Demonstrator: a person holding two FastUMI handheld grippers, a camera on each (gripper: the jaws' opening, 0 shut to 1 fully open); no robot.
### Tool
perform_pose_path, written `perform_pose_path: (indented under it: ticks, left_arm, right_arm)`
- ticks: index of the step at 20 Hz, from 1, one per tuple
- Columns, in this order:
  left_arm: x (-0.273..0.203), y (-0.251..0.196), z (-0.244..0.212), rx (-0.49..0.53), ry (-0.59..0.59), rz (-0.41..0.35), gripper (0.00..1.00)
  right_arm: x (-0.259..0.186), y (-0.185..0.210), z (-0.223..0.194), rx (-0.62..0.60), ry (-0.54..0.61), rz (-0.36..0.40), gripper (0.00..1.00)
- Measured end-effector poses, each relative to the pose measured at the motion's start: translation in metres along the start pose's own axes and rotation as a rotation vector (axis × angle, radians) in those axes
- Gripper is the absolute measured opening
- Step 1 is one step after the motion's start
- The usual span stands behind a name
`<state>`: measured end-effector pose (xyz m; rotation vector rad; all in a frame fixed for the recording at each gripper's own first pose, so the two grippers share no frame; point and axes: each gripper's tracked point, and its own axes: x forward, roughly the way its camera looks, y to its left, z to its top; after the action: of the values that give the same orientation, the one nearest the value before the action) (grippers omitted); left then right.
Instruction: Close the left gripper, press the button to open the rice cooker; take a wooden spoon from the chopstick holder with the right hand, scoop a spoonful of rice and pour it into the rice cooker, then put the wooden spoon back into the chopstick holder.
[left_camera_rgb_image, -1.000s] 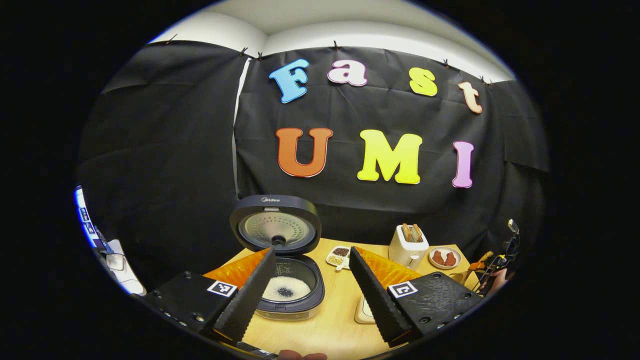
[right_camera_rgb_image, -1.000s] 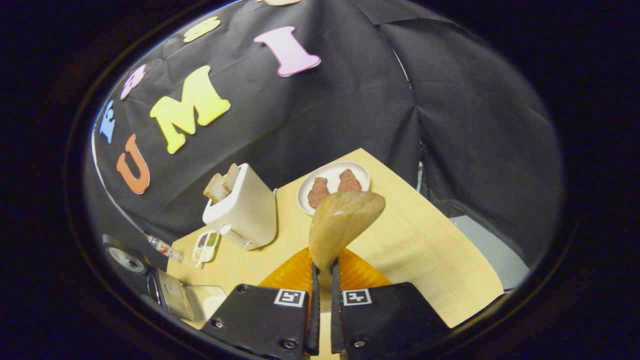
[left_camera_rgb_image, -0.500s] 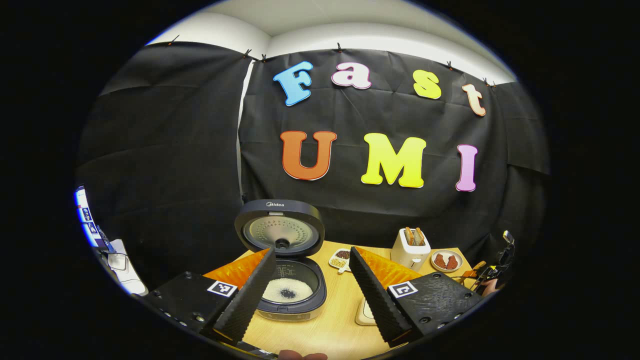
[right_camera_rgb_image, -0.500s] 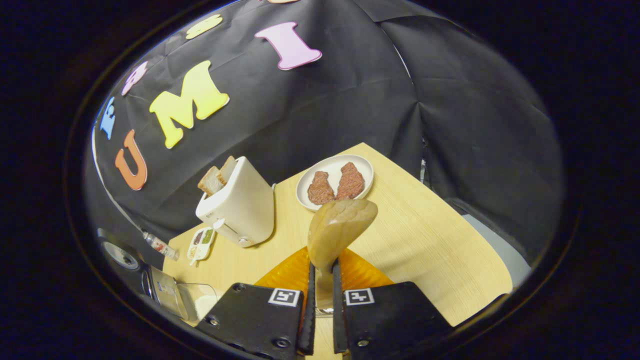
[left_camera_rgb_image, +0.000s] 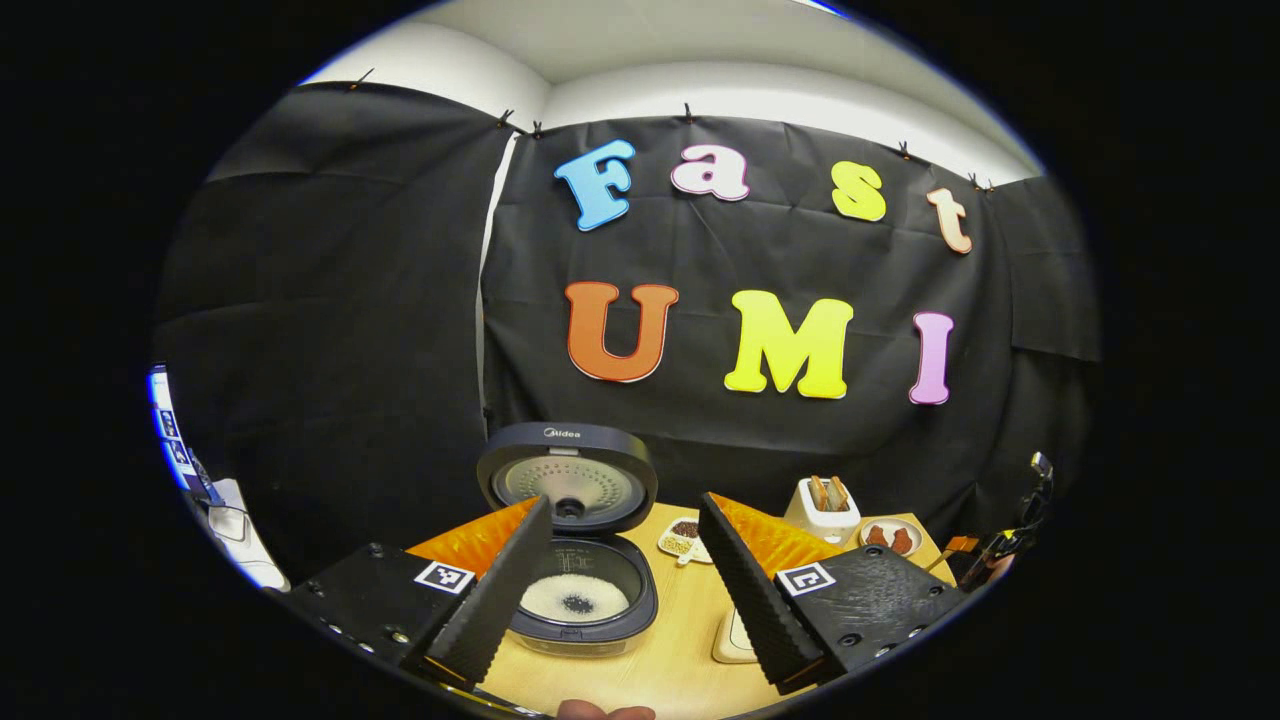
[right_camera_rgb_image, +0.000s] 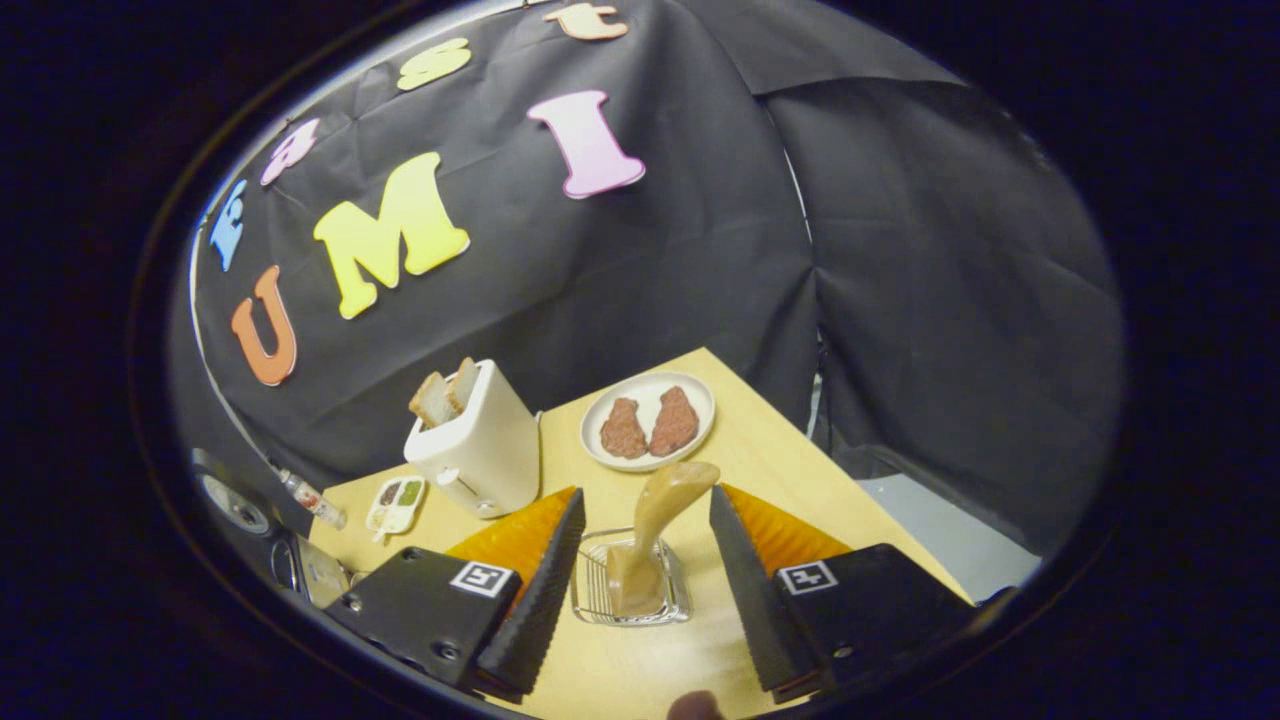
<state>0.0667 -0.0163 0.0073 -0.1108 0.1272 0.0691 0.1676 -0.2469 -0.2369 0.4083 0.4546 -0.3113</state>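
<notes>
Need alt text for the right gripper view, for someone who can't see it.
The right claw is open above the wire chopstick holder, where the wooden spoon stands bowl-up. Beyond it on the wooden table are a white toaster and a plate of meat pieces.

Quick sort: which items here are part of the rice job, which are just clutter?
Job:
- rice cooker, lid up, rice inside
- wooden spoon, standing in the chopstick holder
- right gripper, open around it
- left gripper, open

Clutter:
- toaster with bread
- plate of two brown pieces
- small divided dish
</notes>
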Motion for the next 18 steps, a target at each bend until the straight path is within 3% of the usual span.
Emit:
perform_pose_path:
  ticks: [1,5,10,14,18]
  left_arm:
    - [0.000,0.001,0.002,-0.002,-0.010,-0.003,0.94]
    - [0.006,0.013,0.014,-0.003,-0.046,0.007,0.94]
    - [0.026,0.036,0.039,0.000,-0.083,0.021,0.94]
    - [0.056,0.056,0.053,0.002,-0.099,0.042,0.94]
    - [0.094,0.067,0.063,-0.019,-0.095,0.040,0.94]
  right_arm:
    - [-0.011,0.002,0.009,-0.023,-0.026,0.000,0.90]
    - [-0.059,0.027,0.046,-0.152,-0.144,0.020,0.89]
    - [-0.127,0.061,0.082,-0.283,-0.285,0.052,0.99]
    - [-0.172,0.074,0.080,-0.307,-0.322,0.080,1.00]
    - [-0.206,0.057,0.071,-0.302,-0.337,0.041,1.00]
